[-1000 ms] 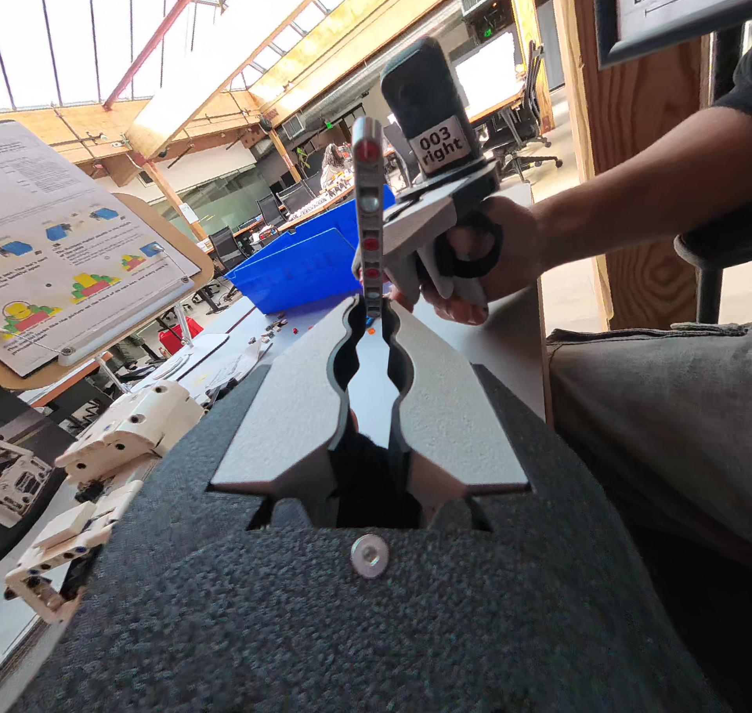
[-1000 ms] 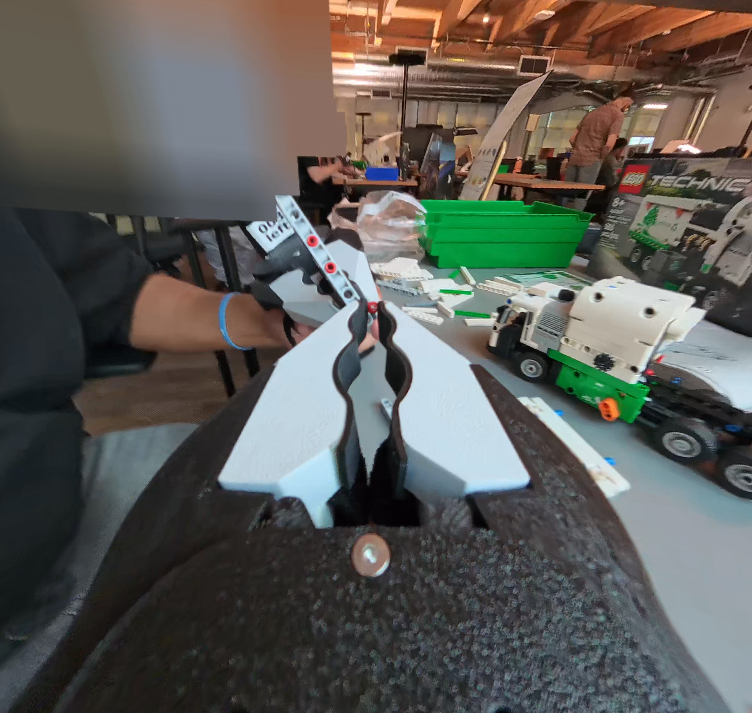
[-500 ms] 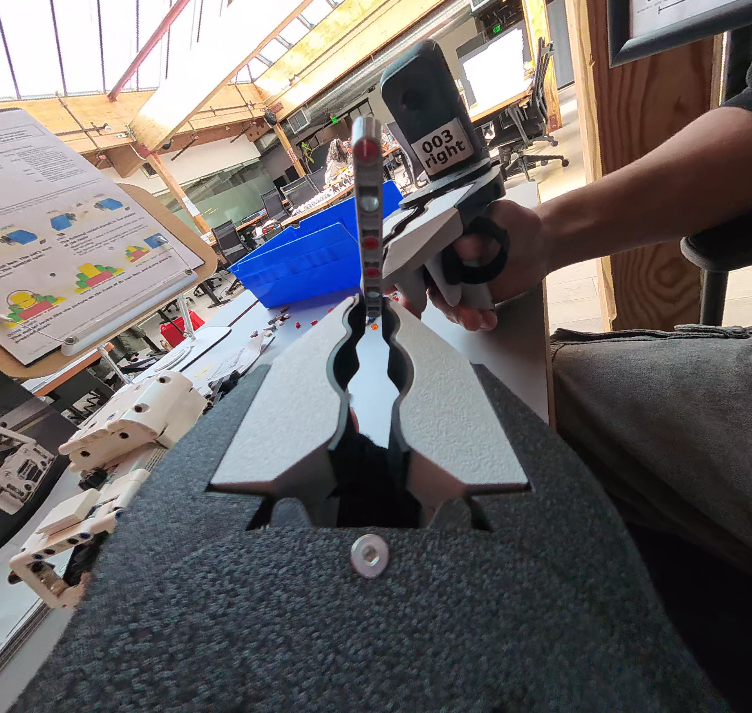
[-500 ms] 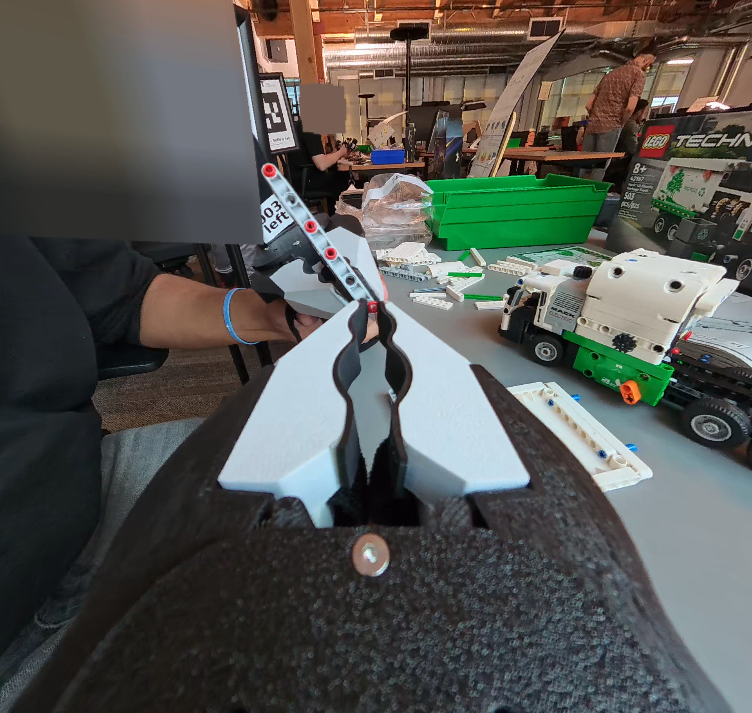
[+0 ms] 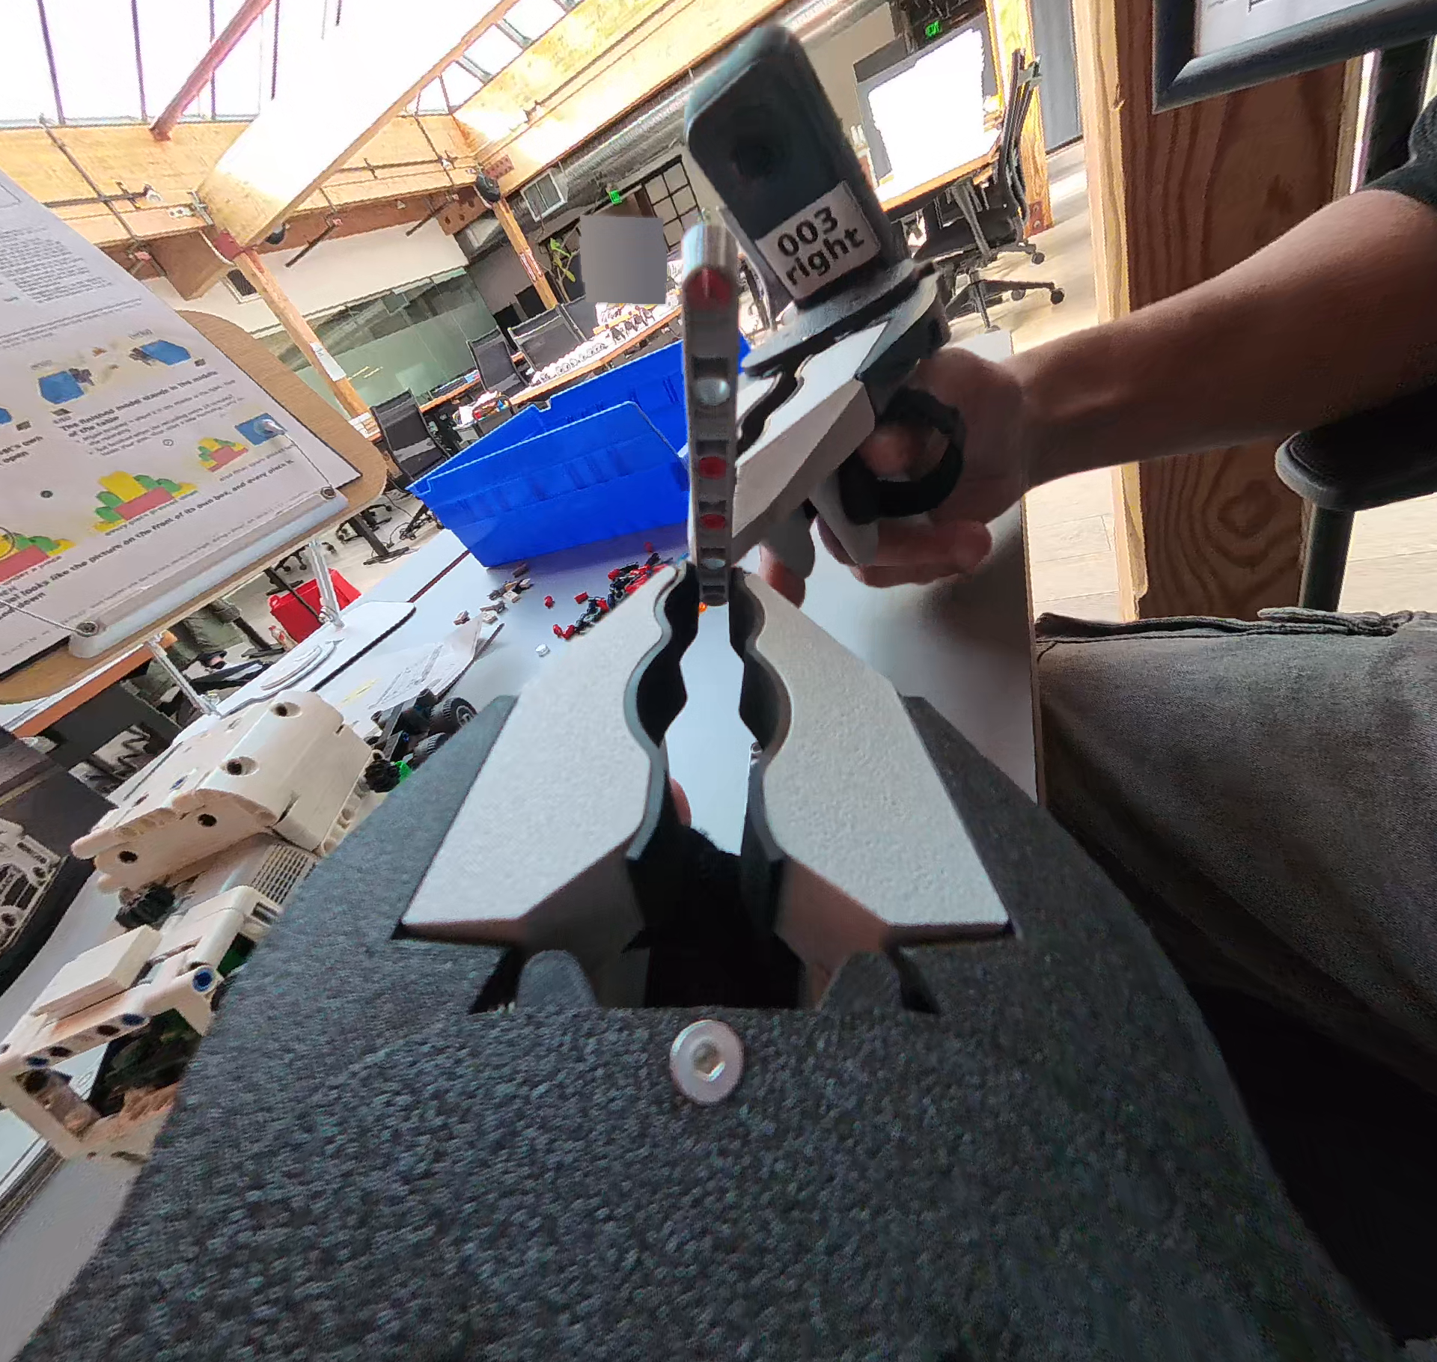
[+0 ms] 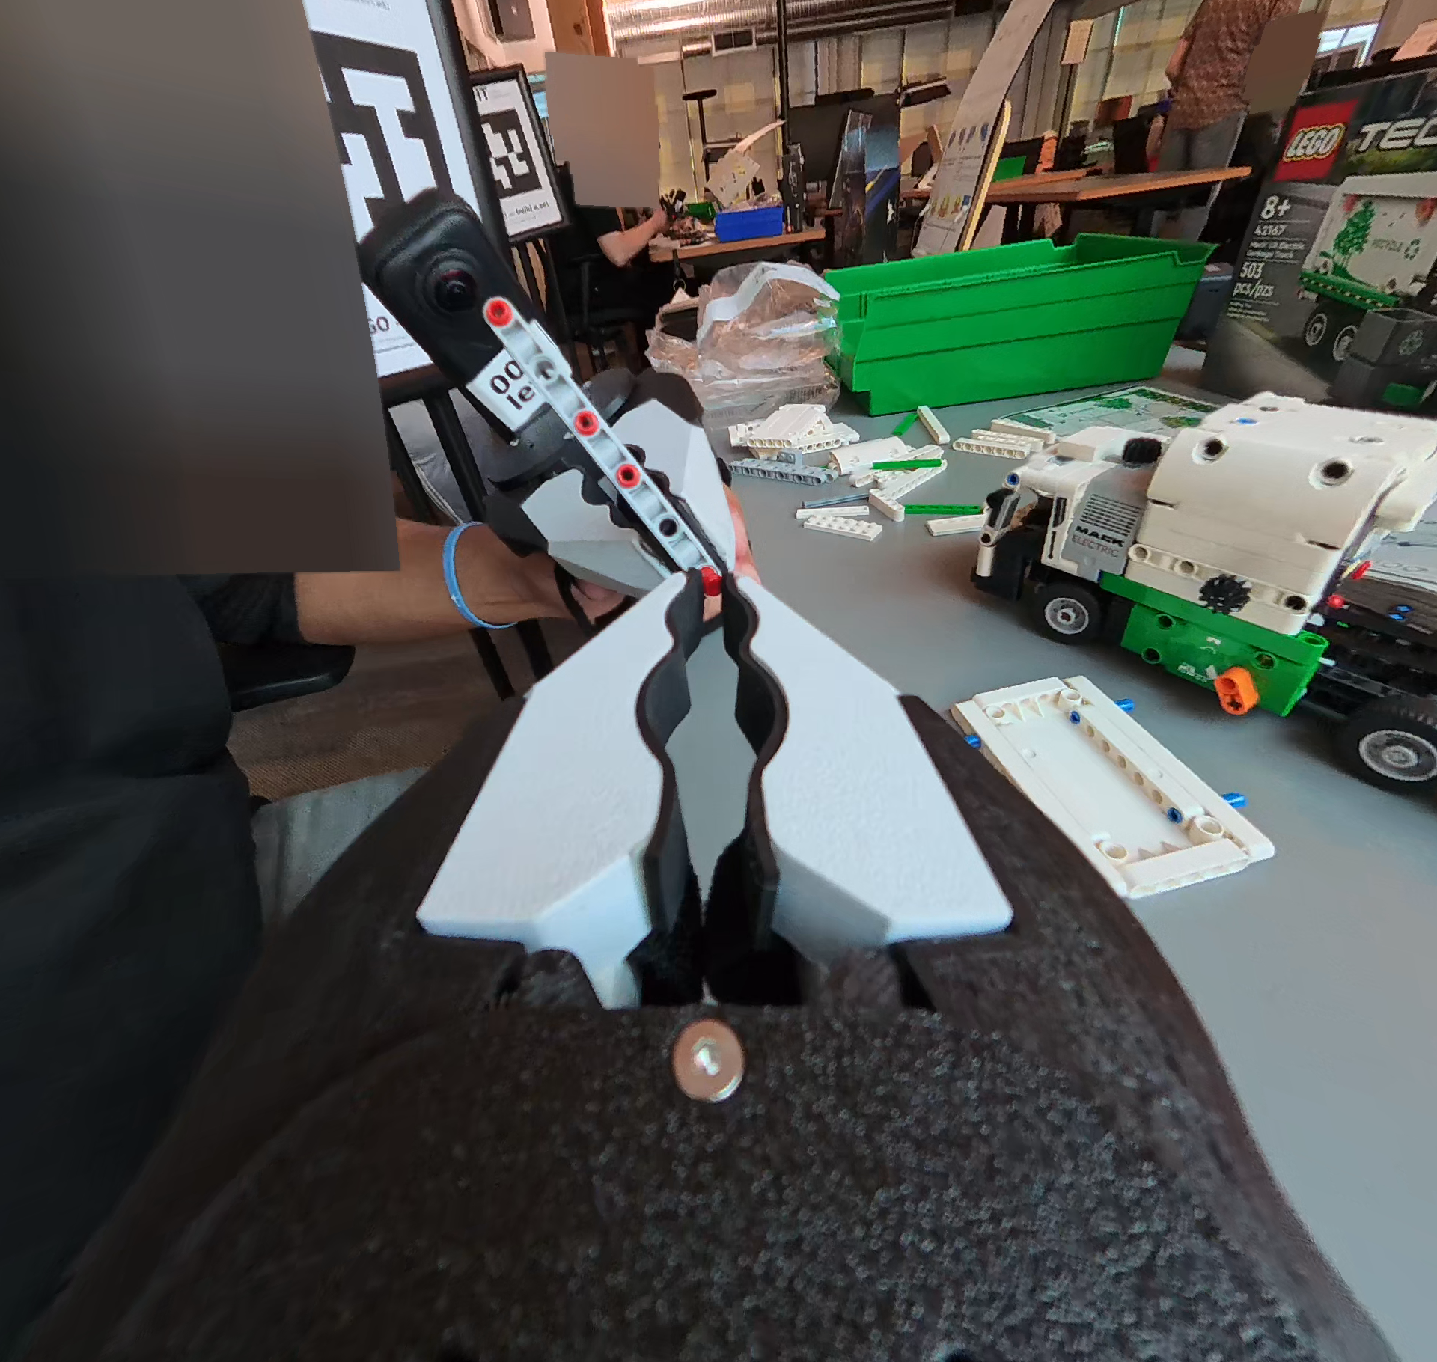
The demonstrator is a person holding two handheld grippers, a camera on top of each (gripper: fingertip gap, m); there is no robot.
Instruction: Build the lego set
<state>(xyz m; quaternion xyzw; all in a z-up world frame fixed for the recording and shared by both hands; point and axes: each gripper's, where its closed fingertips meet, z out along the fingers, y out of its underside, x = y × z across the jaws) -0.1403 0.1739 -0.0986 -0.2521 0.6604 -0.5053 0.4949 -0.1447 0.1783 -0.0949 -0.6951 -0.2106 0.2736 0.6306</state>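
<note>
On the grey desk beside the truck, our left gripper pinched the grey beam upright; our right gripper had closed on a red pin at its lower end, which we judged needed pressing home

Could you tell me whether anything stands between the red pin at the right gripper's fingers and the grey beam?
Nothing visible does: the red pin in the right gripper sits right against the grey beam's lower end, which the left gripper holds.
</note>
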